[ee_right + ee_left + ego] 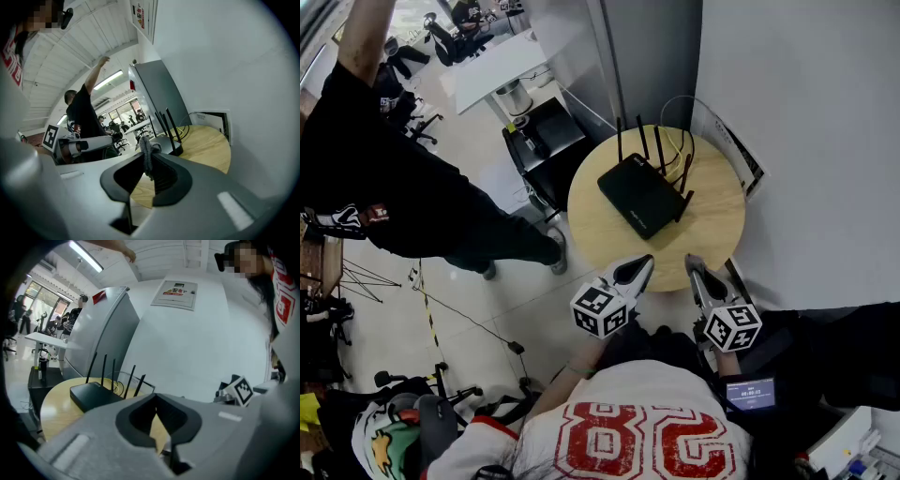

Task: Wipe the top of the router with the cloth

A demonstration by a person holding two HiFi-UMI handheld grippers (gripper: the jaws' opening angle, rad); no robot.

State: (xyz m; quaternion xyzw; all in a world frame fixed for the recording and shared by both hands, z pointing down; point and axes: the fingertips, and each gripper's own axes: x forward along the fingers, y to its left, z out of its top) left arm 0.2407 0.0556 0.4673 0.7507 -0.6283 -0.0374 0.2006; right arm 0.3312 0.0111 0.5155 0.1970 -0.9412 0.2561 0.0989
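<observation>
A black router (639, 194) with several upright antennas lies on a round wooden table (712, 234), toward its far side. Both grippers hover off the table's near edge, short of the router. My left gripper (636, 272) is shut with nothing in it; in the left gripper view its jaws meet in front of the router (93, 395). My right gripper (695, 269) is shut on a small grey cloth (147, 151), which sticks up from the jaw tips in the right gripper view, with the router (165, 140) beyond it.
A person in black (412, 192) stands to the left of the table, one arm raised. A black cart (542, 141) sits at the table's far left, with a grey cabinet (652, 56) behind. A white wall (806, 141) runs along the right. Cables (675, 141) trail behind the router.
</observation>
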